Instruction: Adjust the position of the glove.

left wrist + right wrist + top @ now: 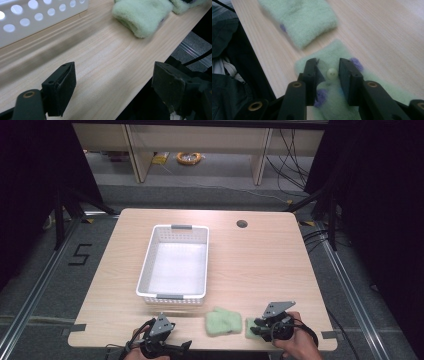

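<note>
High view: two pale green mittens lie near the bench's (250, 265) near edge, the right tool (258, 328) over the right mitten (249, 327). Left tool view: left tool (113, 82) wide, empty. Right tool view: jaws narrow, astride that mitten's button (332, 73), not visibly gripping.

We saw both grippers as black two-jaw units: left gripper (165, 342) and right gripper (265, 322) each carried a grey three-cornered plate with small holes. Jaws were blocky black pads on arms with brass-ringed pivot holes at 6 o'clock. Black cables looped off each body. Hands wore no gloves.
</note>
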